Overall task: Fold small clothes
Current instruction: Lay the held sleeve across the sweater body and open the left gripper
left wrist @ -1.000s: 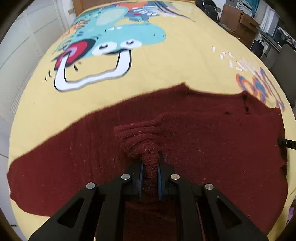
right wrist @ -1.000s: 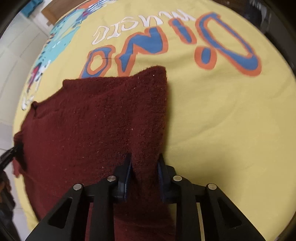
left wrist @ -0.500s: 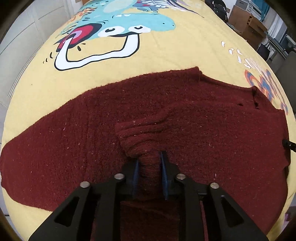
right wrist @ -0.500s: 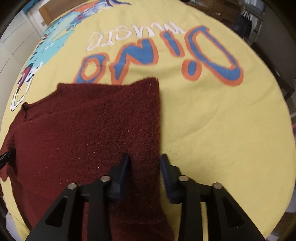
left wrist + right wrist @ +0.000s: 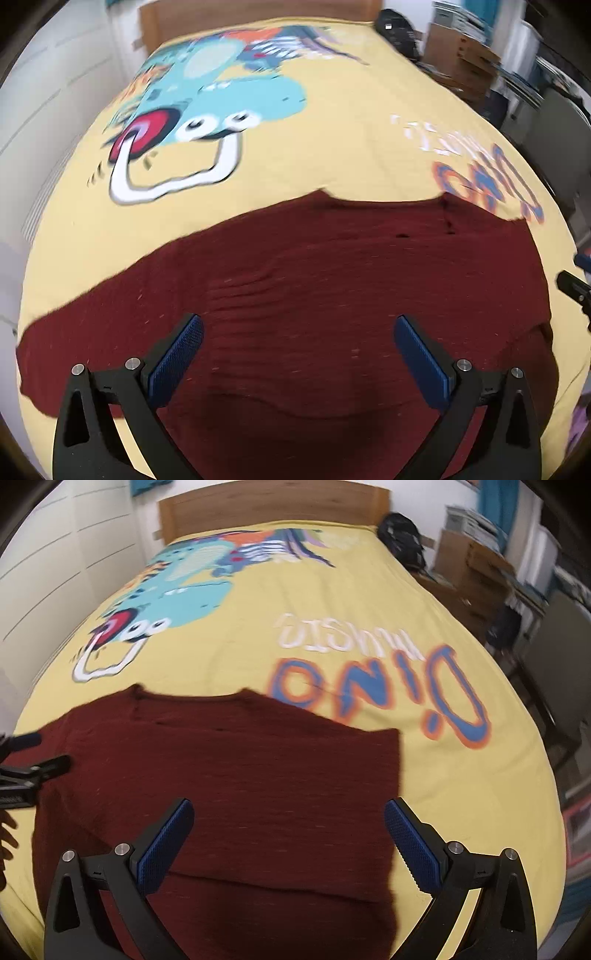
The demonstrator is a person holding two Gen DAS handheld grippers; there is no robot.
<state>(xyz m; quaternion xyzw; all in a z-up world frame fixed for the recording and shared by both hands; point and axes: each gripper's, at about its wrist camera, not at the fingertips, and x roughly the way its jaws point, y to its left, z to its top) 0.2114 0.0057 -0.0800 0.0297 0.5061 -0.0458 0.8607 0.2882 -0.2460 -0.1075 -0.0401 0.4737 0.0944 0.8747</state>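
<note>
Left wrist view: fingers (image 5: 295, 354) of both grippers opening, empty, over sweater (image 5: 332, 288); could snag loose knit, undoing fold.

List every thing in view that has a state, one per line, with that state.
maroon sweater: lying on the bed, partly folded, a sleeve stretched out to the left, free of both grippers.
left gripper: jaws opening, wide apart, nothing pinched.
right gripper: jaws opening, wide apart, nothing pinched.
yellow bedspread: spread smooth over the bed, under the sweater.
</note>
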